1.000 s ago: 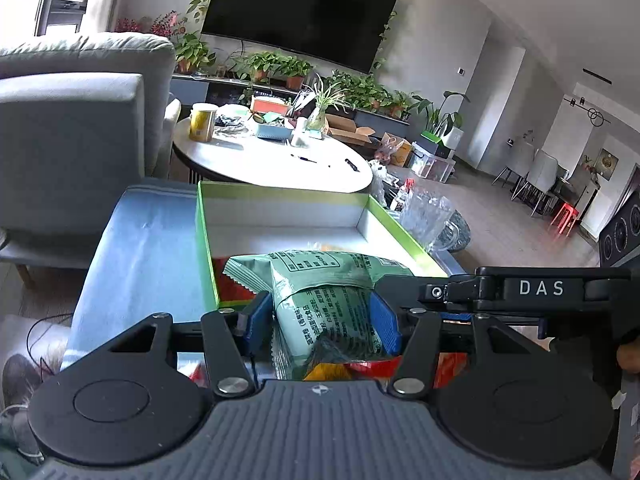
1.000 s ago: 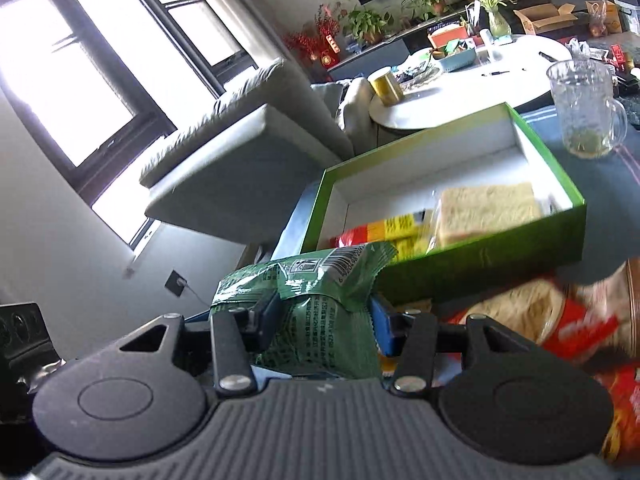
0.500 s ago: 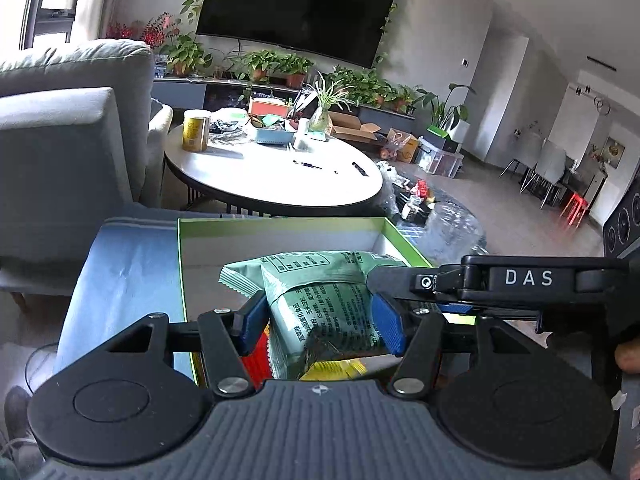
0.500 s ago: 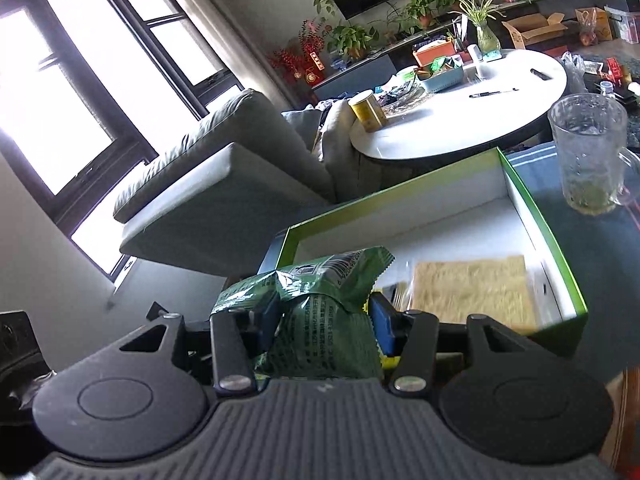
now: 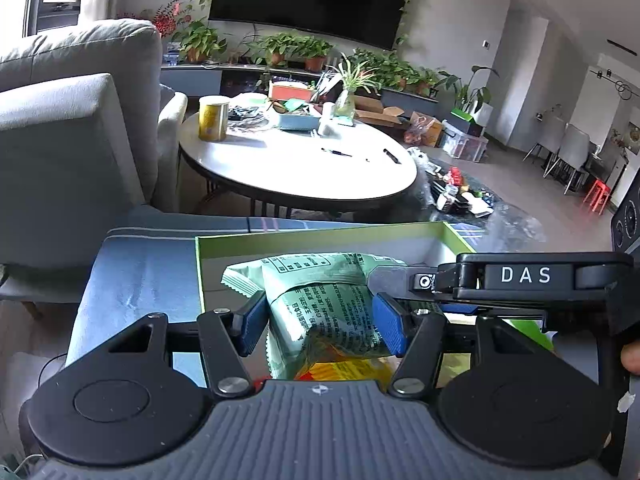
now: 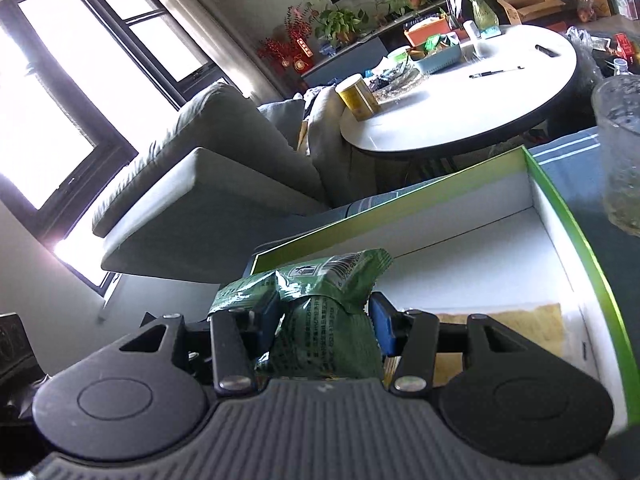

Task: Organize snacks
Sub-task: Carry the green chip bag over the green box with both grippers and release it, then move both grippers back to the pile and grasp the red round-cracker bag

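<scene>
Packet (image 5: pixel 320 304) between left fingers (image 5: pixel 256 326), another packet (image 6: pixel 320 328) between right fingers (image 6: pixel 382 330)

- Left gripper (image 5: pixel 320 322): black linkage arms with silver screw heads, round black discs at eight and four o'clock, ribbed grey housing at six o'clock, blue ridged pads (image 5: pixel 387 328).
- Right gripper (image 6: pixel 324 326): the same black, grey and blue build.
- White "DAS" lettering on a black bar at three o'clock in the left wrist view.
</scene>
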`<state>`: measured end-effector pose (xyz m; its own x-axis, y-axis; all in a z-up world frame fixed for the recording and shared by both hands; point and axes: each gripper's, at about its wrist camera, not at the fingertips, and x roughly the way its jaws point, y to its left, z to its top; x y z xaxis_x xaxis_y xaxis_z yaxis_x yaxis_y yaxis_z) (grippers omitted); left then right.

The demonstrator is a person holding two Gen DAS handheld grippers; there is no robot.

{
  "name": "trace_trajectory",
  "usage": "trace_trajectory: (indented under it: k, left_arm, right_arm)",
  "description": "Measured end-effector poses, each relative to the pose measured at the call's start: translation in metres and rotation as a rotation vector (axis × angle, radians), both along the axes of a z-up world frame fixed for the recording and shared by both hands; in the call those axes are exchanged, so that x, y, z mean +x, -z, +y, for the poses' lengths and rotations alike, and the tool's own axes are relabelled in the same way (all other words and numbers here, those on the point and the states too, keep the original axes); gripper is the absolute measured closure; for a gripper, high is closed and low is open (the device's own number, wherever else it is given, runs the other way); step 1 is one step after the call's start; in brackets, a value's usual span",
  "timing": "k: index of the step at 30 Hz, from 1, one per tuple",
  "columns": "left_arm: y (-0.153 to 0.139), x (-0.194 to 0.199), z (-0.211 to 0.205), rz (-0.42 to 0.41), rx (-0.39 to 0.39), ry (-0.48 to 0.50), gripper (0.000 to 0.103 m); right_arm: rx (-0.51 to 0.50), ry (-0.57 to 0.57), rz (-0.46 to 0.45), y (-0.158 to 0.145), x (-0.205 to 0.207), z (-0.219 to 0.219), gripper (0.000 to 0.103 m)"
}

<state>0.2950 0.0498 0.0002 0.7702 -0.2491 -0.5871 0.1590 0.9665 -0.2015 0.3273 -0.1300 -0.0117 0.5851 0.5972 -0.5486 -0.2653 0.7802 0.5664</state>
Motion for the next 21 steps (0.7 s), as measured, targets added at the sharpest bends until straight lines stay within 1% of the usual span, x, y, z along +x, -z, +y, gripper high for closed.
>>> trace_trajectory:
  k: [2, 4, 5, 7, 9, 11, 16, 18, 21]
  left_arm:
    - [0.004, 0.006, 0.003, -0.002, 0.014, -0.027, 0.048]
    - [0.005, 0.005, 0.006, 0.015, 0.035, -0.062, 0.048]
    - [0.005, 0.002, 0.007, 0.015, 0.032, -0.058, 0.048]
    - [0.003, -0.009, 0.008, -0.002, 0.028, -0.031, 0.045]
    - [-0.001, -0.017, 0.005, -0.014, 0.055, -0.036, 0.045]
    - [-0.005, -0.026, 0.002, -0.027, 0.061, -0.031, 0.044]
    - [-0.015, -0.050, -0.007, -0.041, 0.036, 0.013, 0.042]
    - [-0.018, -0.059, -0.010, -0.047, 0.034, 0.019, 0.038]
    - [-0.017, -0.073, -0.014, -0.035, 0.024, 0.026, 0.038]
  right_arm:
    - [-0.003, 0.001, -0.002, 0.004, 0.007, 0.003, 0.051]
    - [-0.036, 0.018, 0.002, 0.008, 0.010, 0.004, 0.049]
    - [-0.051, 0.035, 0.003, 0.009, 0.010, 0.001, 0.049]
    - [-0.049, 0.036, -0.002, 0.008, 0.005, -0.007, 0.049]
    - [-0.041, 0.044, 0.000, 0.003, -0.002, -0.017, 0.048]
    - [-0.045, 0.055, -0.014, -0.005, -0.009, -0.023, 0.048]
    - [-0.073, 0.043, -0.061, -0.026, -0.034, -0.035, 0.046]
    - [-0.091, 0.045, -0.080, -0.032, -0.046, -0.041, 0.043]
    - [-0.136, 0.068, -0.098, -0.032, -0.064, -0.054, 0.042]
